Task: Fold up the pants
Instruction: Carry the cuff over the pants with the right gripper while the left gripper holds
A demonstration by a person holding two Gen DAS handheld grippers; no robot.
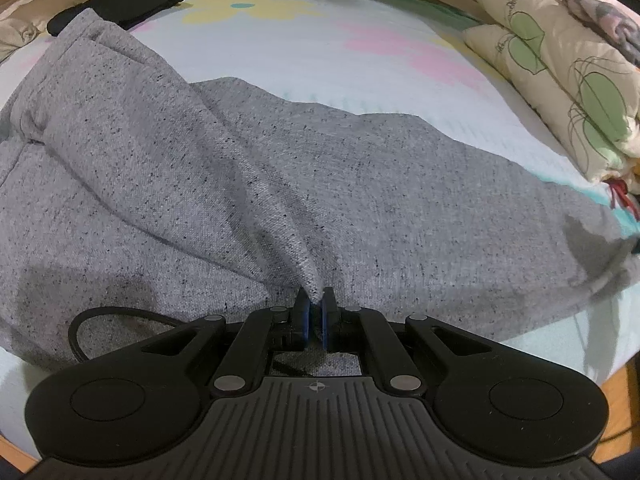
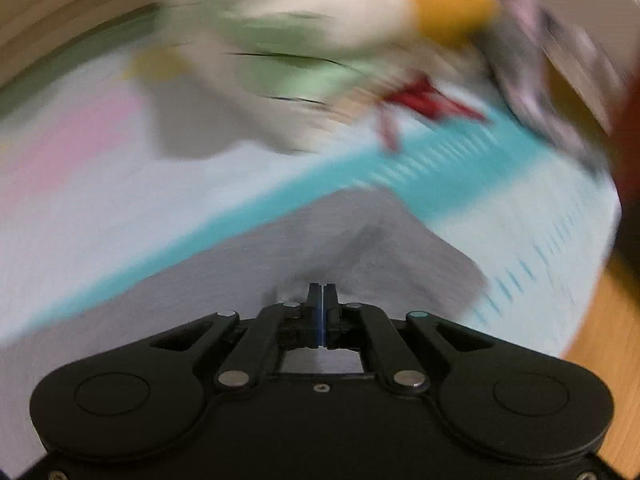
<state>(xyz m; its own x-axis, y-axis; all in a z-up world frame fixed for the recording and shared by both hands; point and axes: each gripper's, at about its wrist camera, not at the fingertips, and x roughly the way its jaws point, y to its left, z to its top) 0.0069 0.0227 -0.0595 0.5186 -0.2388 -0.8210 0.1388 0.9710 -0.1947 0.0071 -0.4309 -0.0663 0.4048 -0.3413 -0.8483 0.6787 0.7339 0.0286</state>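
Grey speckled pants [image 1: 200, 168] lie spread across a pale patterned bed sheet [image 1: 340, 40]. My left gripper [image 1: 316, 292] is shut on a raised ridge of the pants fabric near the bed's front edge, and creases run up from the pinch. The right wrist view is heavily blurred. In it my right gripper [image 2: 322, 289] has its jaws together at a corner of the pants [image 2: 200, 280], where the cloth puckers up at the tips. That corner of the pants [image 1: 600, 256] shows smeared at the right of the left wrist view.
A folded cream quilt with green leaves [image 1: 560, 80] lies at the right, with a red tassel [image 1: 620, 196] below it. A black garment [image 1: 120, 4] rests at the far left. A black cable [image 1: 80, 328] loops beside my left gripper. Wooden floor [image 2: 600, 340] shows past the bed edge.
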